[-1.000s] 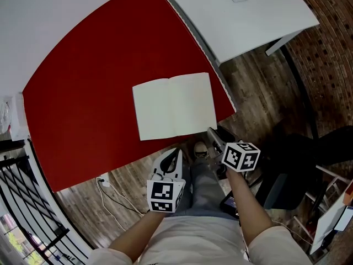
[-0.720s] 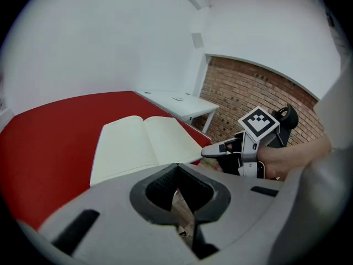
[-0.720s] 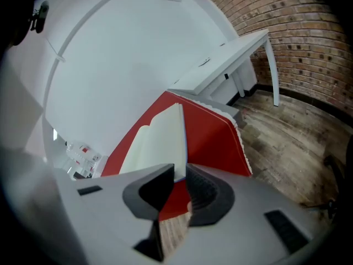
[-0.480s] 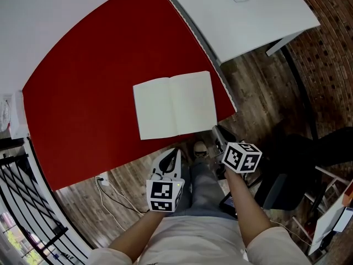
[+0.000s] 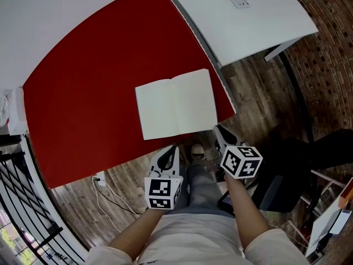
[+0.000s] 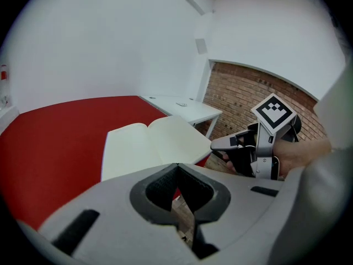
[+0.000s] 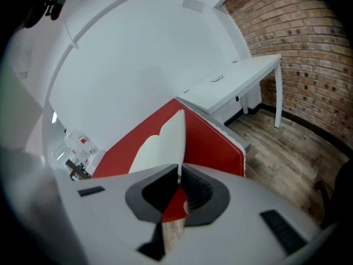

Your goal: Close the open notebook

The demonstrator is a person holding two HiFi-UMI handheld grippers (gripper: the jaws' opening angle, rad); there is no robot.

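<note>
We find the notebook (image 5: 176, 104) lying open on the red worktop (image 5: 83, 93), both cream pages blank and facing up, spine running away from the person. It sits close to the worktop's near right corner, and its right-hand page ends just short of the worktop's edge.

The right gripper (image 5: 219, 130) is at the notebook's near right corner, pointing forward and down, with its marker cube (image 5: 241, 162) behind it on the person's forearm. In the right gripper view we see its jaws drawn to a narrow slit, having just been closing. The white edge of the notebook's corner runs down into the tips, and we record the gripper as clenched on that corner. The left gripper view shows the same contact from the side, the tip meeting the corner of the right-hand page. The page itself reads as flat or nearly so.

The left gripper (image 5: 170, 150) hangs over the wooden floor (image 5: 259, 87), just short of the worktop's near edge and below the left-hand page, apart from the notebook. Its own view shows the jaw tips pressed together with nothing between them.

A white worktop (image 5: 248, 21) adjoins the red one on the far right. A brick wall (image 5: 331, 32) stands beyond it. White cables (image 5: 110, 195) lie on the floor to the left of the person's legs
</note>
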